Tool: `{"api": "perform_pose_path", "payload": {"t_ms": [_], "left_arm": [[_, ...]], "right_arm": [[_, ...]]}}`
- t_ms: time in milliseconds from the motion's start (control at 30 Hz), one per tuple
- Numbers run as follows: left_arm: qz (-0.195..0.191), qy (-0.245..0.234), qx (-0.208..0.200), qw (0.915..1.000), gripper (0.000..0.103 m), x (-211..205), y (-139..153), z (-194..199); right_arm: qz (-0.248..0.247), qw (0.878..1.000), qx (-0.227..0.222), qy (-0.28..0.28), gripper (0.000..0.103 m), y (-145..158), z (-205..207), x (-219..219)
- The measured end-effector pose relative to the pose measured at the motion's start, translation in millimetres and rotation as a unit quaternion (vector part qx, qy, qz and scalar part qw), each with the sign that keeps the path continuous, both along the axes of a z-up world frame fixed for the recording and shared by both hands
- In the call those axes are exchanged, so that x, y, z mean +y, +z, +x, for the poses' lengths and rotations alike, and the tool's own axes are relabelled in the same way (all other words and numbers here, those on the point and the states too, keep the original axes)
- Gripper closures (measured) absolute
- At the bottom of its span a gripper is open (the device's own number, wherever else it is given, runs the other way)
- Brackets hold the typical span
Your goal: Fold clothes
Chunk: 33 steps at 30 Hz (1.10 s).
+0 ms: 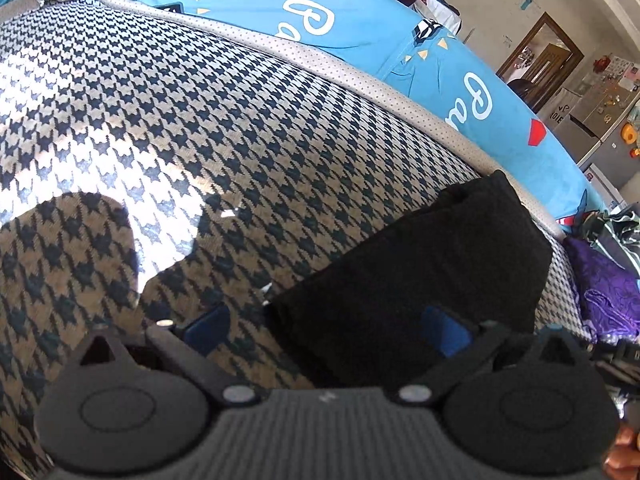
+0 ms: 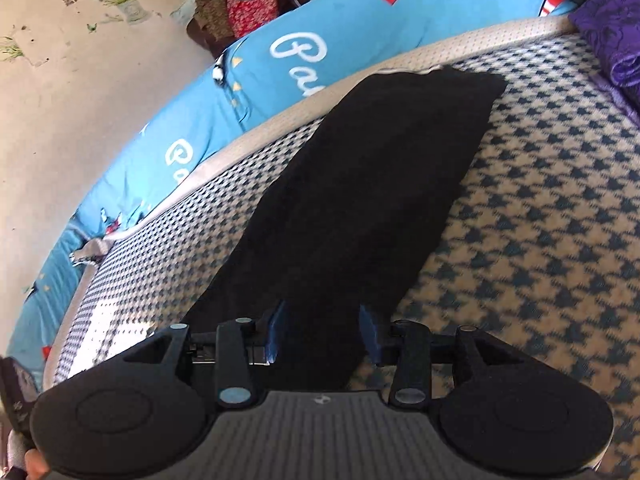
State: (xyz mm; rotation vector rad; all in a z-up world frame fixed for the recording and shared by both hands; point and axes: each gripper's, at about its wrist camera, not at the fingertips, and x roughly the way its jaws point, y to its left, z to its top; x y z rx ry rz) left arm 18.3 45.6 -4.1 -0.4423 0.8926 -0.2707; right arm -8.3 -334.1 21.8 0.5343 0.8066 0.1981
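Note:
A black garment (image 1: 420, 272) lies folded into a long strip on a houndstooth blanket (image 1: 200, 120). In the left wrist view my left gripper (image 1: 326, 330) stands wide open just above the blanket, its right pad over the garment's near end and its left pad over bare blanket. From the right wrist camera the black garment (image 2: 360, 200) runs away from me toward the blanket's pale edge. My right gripper (image 2: 323, 332) is open, its blue pads either side of the strip's near end, which lies flat between them without being pinched.
Blue bedding with white script (image 1: 280, 0) (image 2: 320, 20) runs behind the houndstooth blanket (image 2: 540, 220). A purple cloth (image 1: 608, 292) (image 2: 612, 36) lies at the blanket's far end. A pile of red patterned clothes (image 2: 260, 4) sits by the wall. A fridge (image 1: 600, 120) stands beyond the bed.

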Motion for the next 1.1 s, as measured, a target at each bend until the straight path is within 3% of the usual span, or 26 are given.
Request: {"api": "perform_pose_path", "payload": {"t_ms": [367,633,767,1100], "left_arm": [[-0.052,-0.023,0.029,0.9980,0.000,-6.5,-5.8,17.3],[-0.078,-0.029,0.039,0.9958,0.000,-7.5,-8.2,23.3],[-0.088,-0.032,0.042,0.9947,0.000,-8.5,-9.1,25.4],[-0.118,-0.035,0.050,0.9912,0.000,-7.1,-13.0,29.8]], "right_arm": [[0.126,0.989,0.074,0.034,0.062,-32.9,-42.3,22.6],[0.159,0.980,0.100,0.064,0.061,-48.2,-51.3,43.6],[0.158,0.980,0.095,0.072,0.054,-51.6,-51.8,53.8],[0.193,0.974,0.094,0.067,0.052,-63.8,-52.2,65.1]]}}
